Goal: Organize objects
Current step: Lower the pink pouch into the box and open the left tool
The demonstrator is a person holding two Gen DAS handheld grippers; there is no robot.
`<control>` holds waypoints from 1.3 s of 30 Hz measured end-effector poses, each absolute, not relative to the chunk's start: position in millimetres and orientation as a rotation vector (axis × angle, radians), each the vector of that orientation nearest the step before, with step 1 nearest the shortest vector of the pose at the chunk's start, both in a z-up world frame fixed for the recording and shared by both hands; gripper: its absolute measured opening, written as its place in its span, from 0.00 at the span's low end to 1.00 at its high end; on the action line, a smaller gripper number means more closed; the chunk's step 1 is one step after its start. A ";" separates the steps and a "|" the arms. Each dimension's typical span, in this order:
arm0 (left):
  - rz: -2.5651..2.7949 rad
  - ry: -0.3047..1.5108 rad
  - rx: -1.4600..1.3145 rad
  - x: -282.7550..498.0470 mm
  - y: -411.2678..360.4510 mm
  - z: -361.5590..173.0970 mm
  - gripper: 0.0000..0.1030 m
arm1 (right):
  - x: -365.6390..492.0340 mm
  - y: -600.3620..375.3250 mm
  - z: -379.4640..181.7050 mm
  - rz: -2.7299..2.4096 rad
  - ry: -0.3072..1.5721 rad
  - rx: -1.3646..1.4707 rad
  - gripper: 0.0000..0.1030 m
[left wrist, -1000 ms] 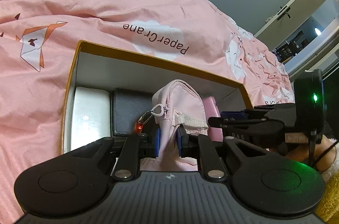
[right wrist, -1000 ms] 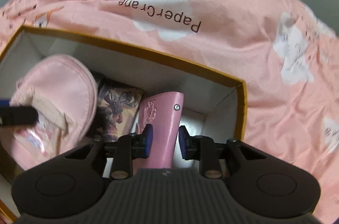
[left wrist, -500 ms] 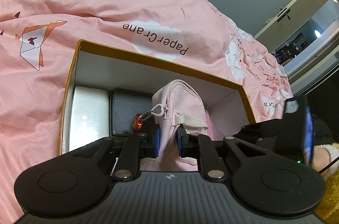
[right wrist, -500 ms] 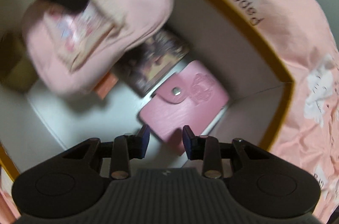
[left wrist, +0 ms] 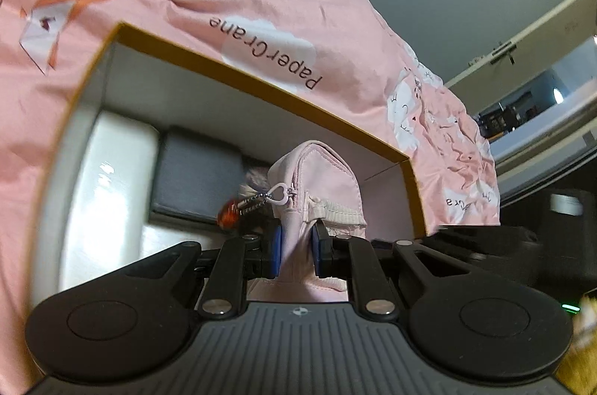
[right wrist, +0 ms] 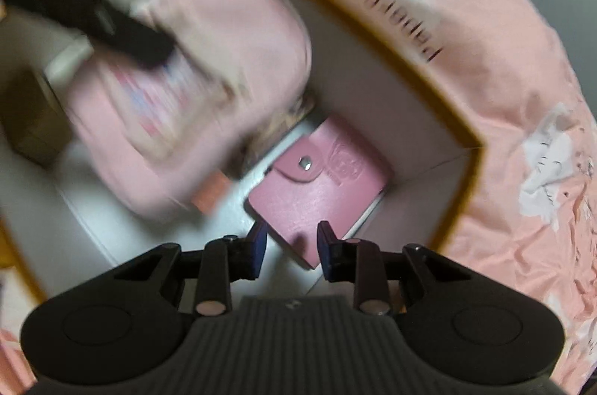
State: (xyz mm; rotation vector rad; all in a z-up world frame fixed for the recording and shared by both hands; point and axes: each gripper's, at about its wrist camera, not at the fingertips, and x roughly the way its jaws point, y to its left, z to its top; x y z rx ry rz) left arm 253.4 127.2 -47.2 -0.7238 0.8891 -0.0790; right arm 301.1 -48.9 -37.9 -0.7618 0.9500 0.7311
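Note:
A white box with a mustard rim (left wrist: 261, 88) sits on a pink duvet. My left gripper (left wrist: 297, 251) is shut on a pale pink zip pouch (left wrist: 317, 178) and holds it upright inside the box; a red charm (left wrist: 229, 216) hangs from its zip. In the right wrist view the pouch (right wrist: 194, 89) is blurred, with the left gripper's black finger across it. My right gripper (right wrist: 292, 251) is open and empty, just above a pink snap wallet (right wrist: 317, 186) lying flat in the box's right corner.
The box (right wrist: 377, 85) also holds a white case (left wrist: 108, 178) at the left, a dark grey case (left wrist: 194, 178), a picture card box (right wrist: 291, 122) and a small orange item (right wrist: 211, 193). The pink "PaperCrane" duvet (left wrist: 261, 3) surrounds the box. A wardrobe stands at the far right.
My right gripper let go of the pink wallet, which now lies flat in the box, and pulled back above it. The left gripper moved the pouch slightly forward into the box.

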 end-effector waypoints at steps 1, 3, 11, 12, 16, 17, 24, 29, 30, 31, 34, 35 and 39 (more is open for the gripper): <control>-0.077 0.888 -0.729 256.5 122.6 -47.9 0.17 | 298.6 -54.6 -27.5 0.709 0.924 -0.738 0.29; -0.069 0.891 -0.744 263.4 114.1 -49.4 0.17 | 295.5 -67.4 -9.7 0.665 0.883 -0.681 0.29; -0.017 0.904 -0.764 294.4 81.1 -60.7 0.17 | 302.5 -110.7 4.9 0.468 0.835 -0.452 0.32; -0.008 0.908 -0.770 298.9 78.4 -64.2 0.17 | 304.5 -110.6 0.3 0.459 0.844 -0.433 0.32; 0.010 0.954 -0.808 311.0 69.7 -80.8 0.17 | 310.4 -119.1 -11.9 0.466 0.890 -0.351 0.37; 0.021 0.966 -0.803 313.1 67.5 -84.3 0.17 | 311.0 -118.7 -14.2 0.471 0.890 -0.351 0.37; 0.063 1.019 -0.790 324.9 60.4 -98.6 0.18 | 313.2 -113.7 -28.5 0.495 0.926 -0.344 0.43; 0.096 1.059 -0.727 332.0 53.5 -97.5 0.28 | 314.6 -111.5 -35.6 0.474 0.953 -0.328 0.45; 0.105 1.067 -0.700 332.4 51.8 -96.6 0.33 | 313.7 -111.8 -35.6 0.472 0.953 -0.324 0.46; 0.107 1.069 -0.692 332.0 51.5 -96.2 0.34 | 312.2 -112.4 -34.7 0.471 0.950 -0.322 0.47; 0.098 1.070 -0.695 330.4 53.8 -93.8 0.40 | 306.6 -116.3 -28.6 0.465 0.932 -0.313 0.47; 0.095 1.067 -0.692 329.4 54.7 -91.4 0.42 | 305.2 -118.1 -25.8 0.462 0.926 -0.309 0.47; 0.046 1.011 -0.642 315.9 58.0 -63.7 0.42 | 290.6 -130.9 -7.8 0.436 0.883 -0.259 0.47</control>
